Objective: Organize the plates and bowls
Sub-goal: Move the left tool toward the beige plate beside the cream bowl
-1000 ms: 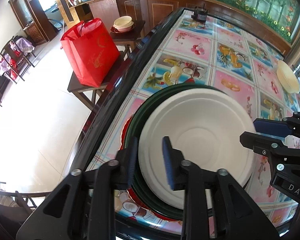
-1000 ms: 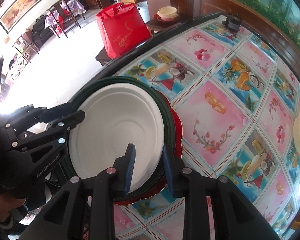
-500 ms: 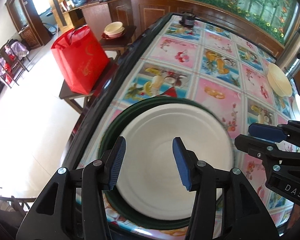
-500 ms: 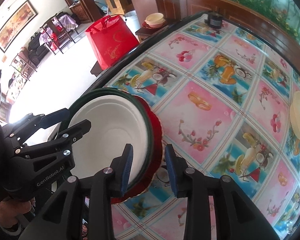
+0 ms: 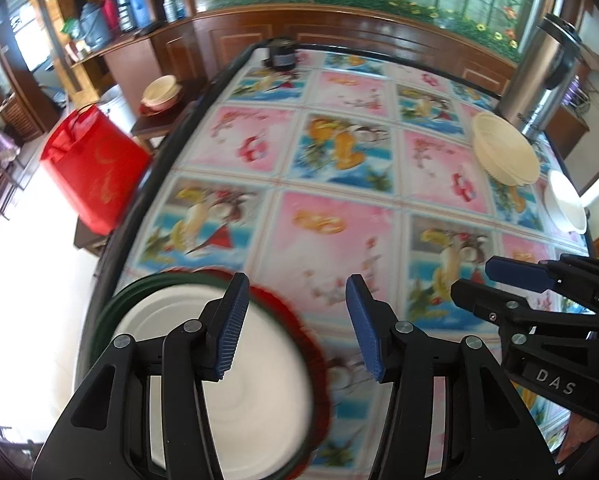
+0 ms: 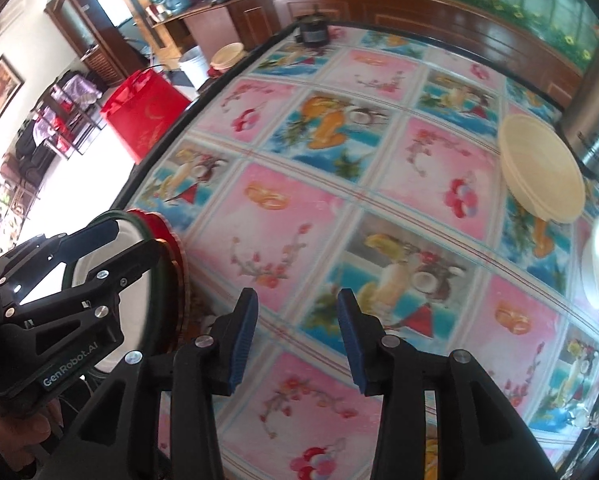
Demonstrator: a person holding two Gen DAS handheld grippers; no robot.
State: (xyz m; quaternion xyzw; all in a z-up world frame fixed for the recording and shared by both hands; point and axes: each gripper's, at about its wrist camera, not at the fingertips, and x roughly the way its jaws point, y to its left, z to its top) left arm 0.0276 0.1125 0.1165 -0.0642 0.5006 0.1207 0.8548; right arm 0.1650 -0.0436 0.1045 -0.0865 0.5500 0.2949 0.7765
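A white plate (image 5: 255, 404) lies on a dark green plate (image 5: 111, 304) on a red plate (image 5: 295, 312), stacked at the table's near left corner; the stack also shows in the right wrist view (image 6: 171, 248). My left gripper (image 5: 295, 328) is open and empty, raised above the stack's right edge. My right gripper (image 6: 293, 338) is open and empty over the tablecloth, right of the stack. A stack of cream bowls (image 5: 503, 152) sits at the far right, also in the right wrist view (image 6: 539, 168). A white bowl (image 5: 565, 200) sits at the right edge.
The table (image 6: 339, 208) carries a pink and blue fruit-print cloth. A steel thermos (image 5: 539, 76) stands behind the cream bowls. A small dark jar (image 5: 281, 56) is at the far edge. A red bag (image 5: 91, 168) and a side table with bowls (image 5: 159, 92) stand left of the table.
Both grippers have let go of the white plate, opened wider and pulled up and to the right. The plate stack stays at the near left corner.
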